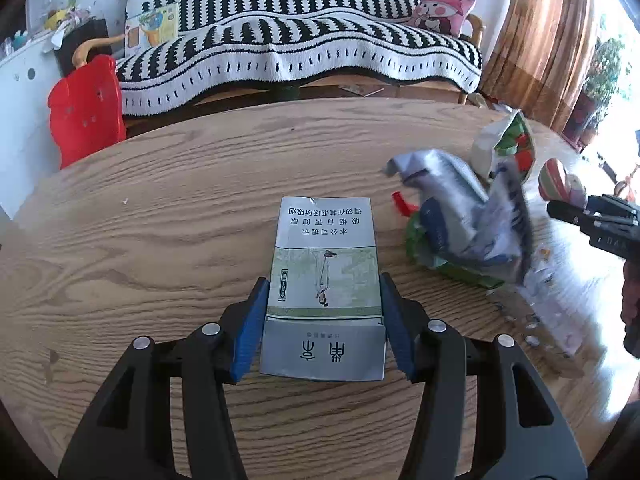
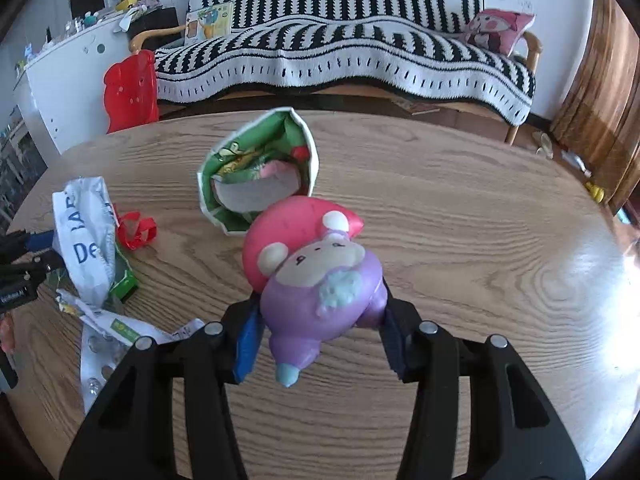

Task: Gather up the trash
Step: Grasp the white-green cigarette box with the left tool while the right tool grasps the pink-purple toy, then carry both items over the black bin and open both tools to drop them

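While jaws clamp cigarette pack [image 1: 324, 280], toy [image 2: 316, 276] gripped

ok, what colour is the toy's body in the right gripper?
Purple, with a pink cap: the toy, clearest in the right wrist view.

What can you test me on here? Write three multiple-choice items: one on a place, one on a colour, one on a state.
1. Where does the green-lined bag lie?
A. on the sofa
B. on the wooden table, beyond the toy
C. on the red chair

2. What colour is the toy's body?
A. yellow
B. black
C. purple

3. What state is the left gripper in?
A. closed on the cigarette box
B. open and empty
C. closed on a ribbon

Answers:
1 B: the green-lined bag rests on the wooden table, behind the toy.
2 C: the body is purple under a pink cap.
3 A: the left gripper has its blue pads against both sides of the cigarette box.
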`<move>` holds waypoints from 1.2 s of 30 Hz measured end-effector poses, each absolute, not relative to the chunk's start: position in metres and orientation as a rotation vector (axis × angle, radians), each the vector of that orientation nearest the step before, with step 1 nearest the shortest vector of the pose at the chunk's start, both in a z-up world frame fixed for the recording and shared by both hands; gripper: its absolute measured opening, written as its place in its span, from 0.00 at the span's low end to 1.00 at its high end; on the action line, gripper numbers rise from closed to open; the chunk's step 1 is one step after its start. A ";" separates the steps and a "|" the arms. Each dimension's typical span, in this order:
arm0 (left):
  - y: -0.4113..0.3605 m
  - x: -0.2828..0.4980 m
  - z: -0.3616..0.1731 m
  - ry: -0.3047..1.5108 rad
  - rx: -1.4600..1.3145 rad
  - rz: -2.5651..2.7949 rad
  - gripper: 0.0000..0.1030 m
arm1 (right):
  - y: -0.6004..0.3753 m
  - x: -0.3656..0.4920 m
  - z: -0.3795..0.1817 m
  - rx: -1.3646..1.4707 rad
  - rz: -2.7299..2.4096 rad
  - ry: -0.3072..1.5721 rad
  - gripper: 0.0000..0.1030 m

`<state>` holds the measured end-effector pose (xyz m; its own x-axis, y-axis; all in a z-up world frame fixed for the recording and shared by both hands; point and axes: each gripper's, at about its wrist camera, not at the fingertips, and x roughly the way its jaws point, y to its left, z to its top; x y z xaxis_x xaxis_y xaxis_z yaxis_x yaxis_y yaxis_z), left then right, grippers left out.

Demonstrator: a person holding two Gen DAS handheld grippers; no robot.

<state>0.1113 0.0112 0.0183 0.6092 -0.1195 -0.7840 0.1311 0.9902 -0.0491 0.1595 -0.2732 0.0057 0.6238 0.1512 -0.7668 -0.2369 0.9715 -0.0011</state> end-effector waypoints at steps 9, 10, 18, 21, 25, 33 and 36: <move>0.000 0.089 0.049 0.816 -0.070 -0.174 0.52 | -0.268 0.121 0.037 -0.091 0.246 0.810 0.49; -0.003 0.085 0.054 0.800 -0.080 -0.177 0.52 | -0.268 0.115 0.041 -0.086 0.250 0.802 0.49; -0.012 0.049 0.082 0.717 -0.111 -0.196 0.52 | -0.278 0.071 0.054 -0.013 0.218 0.786 0.49; -0.030 0.032 0.098 0.693 -0.080 -0.226 0.52 | -0.283 0.053 0.062 0.020 0.213 0.766 0.49; -0.067 0.009 0.109 0.688 -0.032 -0.309 0.52 | -0.300 0.026 0.083 0.090 0.201 0.708 0.49; -0.178 -0.039 0.135 0.655 0.118 -0.513 0.52 | -0.390 -0.062 0.107 0.200 0.135 0.627 0.49; -0.225 -0.056 0.139 0.650 0.158 -0.599 0.52 | -0.436 -0.102 0.103 0.230 0.076 0.624 0.50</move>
